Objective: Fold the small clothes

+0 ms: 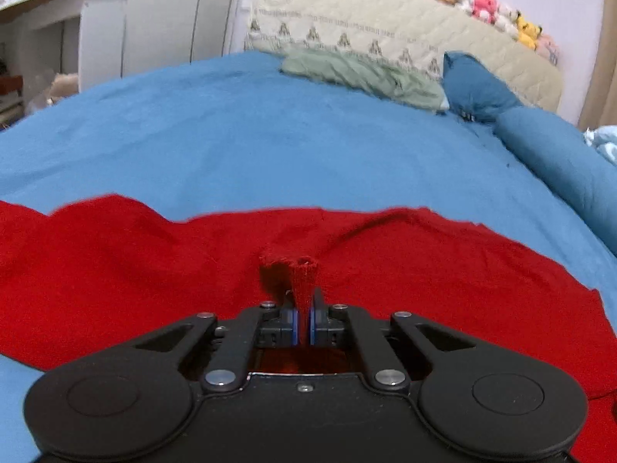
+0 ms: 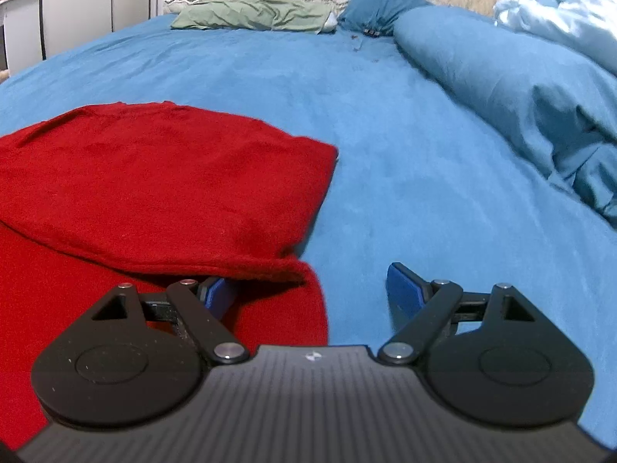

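A red garment [image 1: 424, 270] lies spread on the blue bed sheet [image 1: 270, 146]. My left gripper [image 1: 303, 308] is shut on a pinched fold of the red garment, which sticks up between the blue pads. In the right wrist view the same red garment [image 2: 154, 193] lies at the left with one layer folded over another. My right gripper [image 2: 308, 285] is open at the garment's right edge. Its left fingertip [image 2: 218, 295] is tucked under the folded red layer and its right fingertip [image 2: 403, 285] is over bare sheet.
A green pillow [image 1: 358, 73], a dark blue pillow [image 1: 474, 85] and a rolled blue duvet [image 2: 520, 88] lie toward the quilted headboard [image 1: 385, 23]. Plush toys [image 1: 497, 11] line its top. A light blue blanket [image 2: 567, 4] is at far right. White furniture [image 1: 77, 19] stands left.
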{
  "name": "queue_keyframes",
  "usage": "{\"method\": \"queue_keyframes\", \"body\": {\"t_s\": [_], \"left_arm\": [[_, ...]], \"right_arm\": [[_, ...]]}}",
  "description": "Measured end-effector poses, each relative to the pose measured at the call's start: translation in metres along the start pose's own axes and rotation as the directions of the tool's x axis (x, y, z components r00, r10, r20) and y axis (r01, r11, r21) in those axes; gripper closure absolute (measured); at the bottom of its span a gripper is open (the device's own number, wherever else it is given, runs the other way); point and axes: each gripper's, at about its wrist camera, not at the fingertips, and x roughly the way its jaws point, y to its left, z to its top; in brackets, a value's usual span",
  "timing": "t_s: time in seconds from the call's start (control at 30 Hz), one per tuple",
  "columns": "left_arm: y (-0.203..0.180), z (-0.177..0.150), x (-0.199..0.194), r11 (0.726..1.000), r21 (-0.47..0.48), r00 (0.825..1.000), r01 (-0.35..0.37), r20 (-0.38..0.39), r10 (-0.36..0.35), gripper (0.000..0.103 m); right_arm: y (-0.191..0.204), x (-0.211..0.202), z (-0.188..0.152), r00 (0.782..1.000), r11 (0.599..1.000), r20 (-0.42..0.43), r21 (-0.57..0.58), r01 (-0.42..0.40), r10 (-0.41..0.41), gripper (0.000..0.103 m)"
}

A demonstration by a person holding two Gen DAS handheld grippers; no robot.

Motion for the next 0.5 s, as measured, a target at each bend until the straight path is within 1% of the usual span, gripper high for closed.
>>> {"method": "queue_keyframes", "body": {"t_s": [0.07,0.1,0.13,0.17,0.2,0.27,0.33,0.37,0.4,0.43,0.47,0.5], "left_arm": [[0.002,-0.003,-0.011,0.999,0.032,0.999,-0.039,0.037,0.038,0.098],[0.004,-0.006,-0.013,0.998,0.042,0.998,-0.043,0.042,0.041,0.098],[0.007,-0.009,-0.013,0.998,0.05,0.999,-0.035,0.024,0.034,0.098],[0.008,-0.011,-0.012,0.998,0.056,1.0,-0.03,0.006,0.029,0.097],[0.01,-0.015,-0.012,0.998,0.061,1.0,-0.021,-0.012,0.022,0.093],[0.014,-0.018,-0.014,0.998,0.068,1.0,-0.015,-0.021,0.017,0.088],[0.017,-0.017,-0.026,0.997,0.061,0.999,-0.037,-0.002,0.037,0.073],[0.019,-0.016,-0.034,0.997,0.053,0.998,-0.06,0.014,0.06,0.062],[0.02,-0.014,-0.044,0.996,0.041,0.996,-0.077,0.041,0.076,0.055],[0.022,-0.013,-0.057,0.997,0.035,0.994,-0.075,0.079,0.072,0.053],[0.021,-0.011,-0.065,0.998,0.044,0.993,-0.054,0.107,0.049,0.051],[0.016,-0.008,-0.07,0.997,0.069,0.993,-0.023,0.118,0.015,0.048]], "right_arm": [[0.0,-0.001,0.0,0.998,0.997,0.01,-0.023,0.07,-0.069,0.006],[-0.002,-0.002,-0.001,0.995,0.994,0.015,-0.037,0.102,-0.101,0.006],[-0.004,-0.002,-0.003,0.993,0.992,0.016,-0.047,0.114,-0.113,0.006],[-0.008,-0.002,-0.006,0.994,0.993,0.008,-0.049,0.111,-0.111,0.006],[-0.011,-0.002,-0.009,0.995,0.994,-0.001,-0.043,0.105,-0.105,0.006],[-0.018,-0.003,-0.011,0.996,0.996,-0.015,-0.017,0.086,-0.087,0.006],[-0.022,-0.005,-0.007,0.996,0.997,-0.051,-0.005,0.075,-0.076,0.005],[-0.023,-0.01,-0.004,0.994,0.996,-0.068,-0.005,0.085,-0.085,0.005],[-0.022,-0.016,-0.001,0.993,0.996,-0.077,-0.016,0.09,-0.091,0.005],[-0.018,-0.028,0.002,0.996,0.997,-0.052,-0.036,0.072,-0.074,0.005],[-0.012,-0.039,0.003,0.999,0.998,-0.014,-0.049,0.029,-0.03,0.004],[-0.006,-0.048,0.006,0.999,0.998,0.017,-0.05,-0.032,0.033,0.003]]}}
